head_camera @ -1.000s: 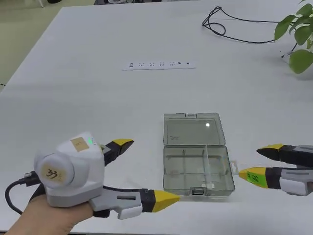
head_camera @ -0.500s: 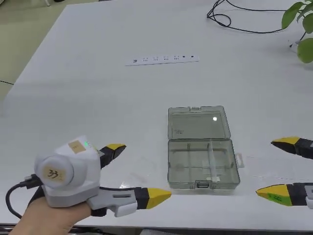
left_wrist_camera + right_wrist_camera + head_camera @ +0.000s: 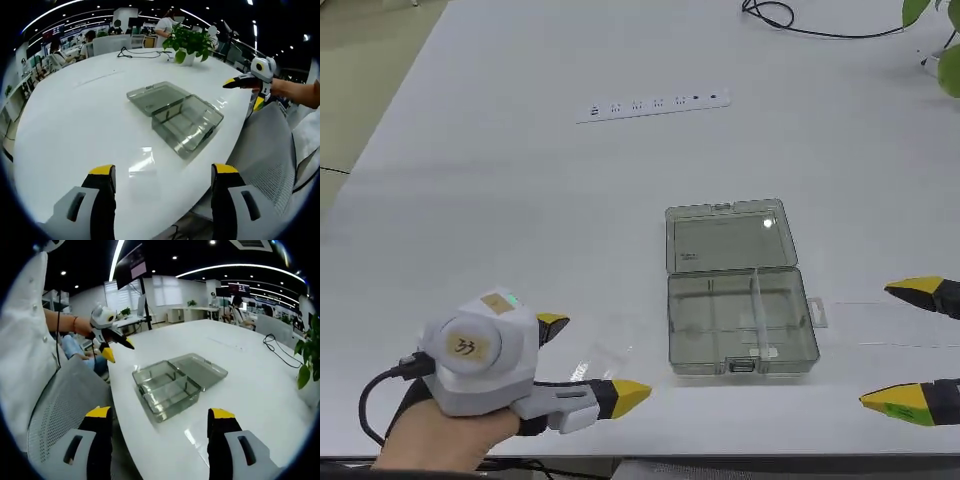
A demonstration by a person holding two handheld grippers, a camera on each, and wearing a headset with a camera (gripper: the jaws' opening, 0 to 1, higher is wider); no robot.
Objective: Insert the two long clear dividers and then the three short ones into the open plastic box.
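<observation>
The clear plastic box [image 3: 740, 320] lies open near the table's front edge, its lid [image 3: 728, 235] flat behind it. Clear dividers stand inside it, one running front to back [image 3: 757, 300]. Faint clear pieces [image 3: 598, 355] lie on the table left of the box, between my left gripper's jaws. My left gripper [image 3: 592, 357] is open, low at the front left. My right gripper [image 3: 892, 345] is open too, right of the box. The left gripper view has the box [image 3: 187, 120] ahead and a clear piece [image 3: 142, 162] close by. The right gripper view shows the box [image 3: 167, 387] and the left gripper [image 3: 107, 335] beyond.
A white power strip [image 3: 655, 105] lies at mid table. A black cable [image 3: 800, 20] and a green plant [image 3: 945, 70] sit at the far right. A grey mesh chair [image 3: 65, 400] stands by the table's front edge. People sit at desks in the background.
The camera has tilted, so the box sits lower in view. My left gripper has dropped toward the front edge. My right gripper has drawn away from the box, its jaws wider apart.
</observation>
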